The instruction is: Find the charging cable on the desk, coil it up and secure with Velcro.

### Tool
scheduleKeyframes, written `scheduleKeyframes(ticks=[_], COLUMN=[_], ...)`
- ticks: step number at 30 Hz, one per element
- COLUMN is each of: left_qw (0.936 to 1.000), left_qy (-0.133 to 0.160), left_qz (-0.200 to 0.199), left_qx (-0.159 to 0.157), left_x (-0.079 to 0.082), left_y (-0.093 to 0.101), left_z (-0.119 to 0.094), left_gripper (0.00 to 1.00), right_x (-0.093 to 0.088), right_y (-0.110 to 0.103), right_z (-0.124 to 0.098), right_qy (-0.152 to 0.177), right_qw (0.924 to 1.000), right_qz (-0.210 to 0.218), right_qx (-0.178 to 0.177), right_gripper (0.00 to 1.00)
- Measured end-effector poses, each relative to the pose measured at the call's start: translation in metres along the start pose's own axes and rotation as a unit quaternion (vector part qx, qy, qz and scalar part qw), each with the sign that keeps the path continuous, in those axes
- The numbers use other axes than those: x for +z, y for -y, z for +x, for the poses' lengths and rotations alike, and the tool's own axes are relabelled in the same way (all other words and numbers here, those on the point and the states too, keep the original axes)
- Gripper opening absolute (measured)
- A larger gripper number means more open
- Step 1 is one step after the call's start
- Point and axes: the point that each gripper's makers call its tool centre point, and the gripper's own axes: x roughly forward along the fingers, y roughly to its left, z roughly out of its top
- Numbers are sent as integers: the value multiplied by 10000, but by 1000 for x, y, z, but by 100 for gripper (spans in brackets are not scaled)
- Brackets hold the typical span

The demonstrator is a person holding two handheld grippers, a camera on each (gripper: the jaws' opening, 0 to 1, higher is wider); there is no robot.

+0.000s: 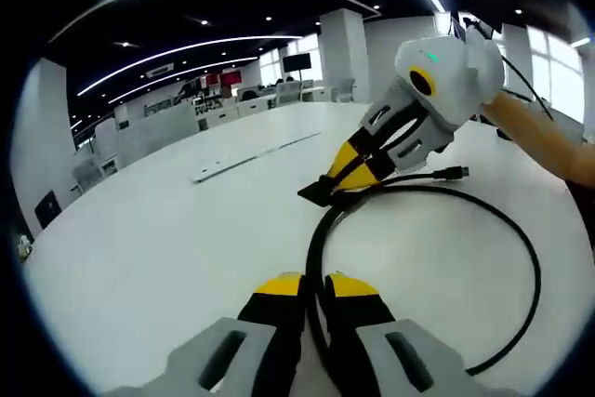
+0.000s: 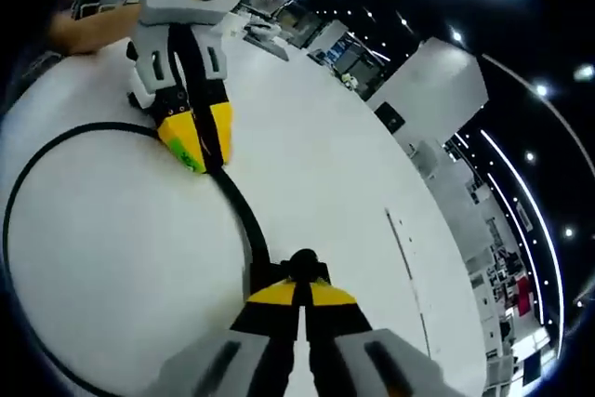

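- The black cable (image 1: 521, 258) is laid in one loop on the white table (image 1: 167, 230).
- The left gripper (image 1: 316, 290) is clamped on the cable.
- The right gripper (image 2: 299, 287) is clamped on it where the loop crosses, beside the Velcro tab (image 1: 316, 192).

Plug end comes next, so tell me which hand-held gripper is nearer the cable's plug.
Right. The right hand-held gripper clamps the cable just short of the plug; the left hand-held gripper grips it farther round the loop.
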Motion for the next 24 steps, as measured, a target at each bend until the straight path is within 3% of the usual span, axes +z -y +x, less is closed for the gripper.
scheduleKeyframes(ticks=[11,24], left_qw=[10000,9999], left_qy=[2,33], left_qz=[-46,-116], left_qx=[18,36], left_x=[0,0], left_y=[-1,-4], left_z=[0,0], left_gripper=[10,10], right_x=[-4,-3], right_y=[-1,3], right_z=[0,2], right_qy=[95,103], right_qw=[9976,9967], right_qz=[620,571], right_qx=[296,560], right_gripper=[5,9])
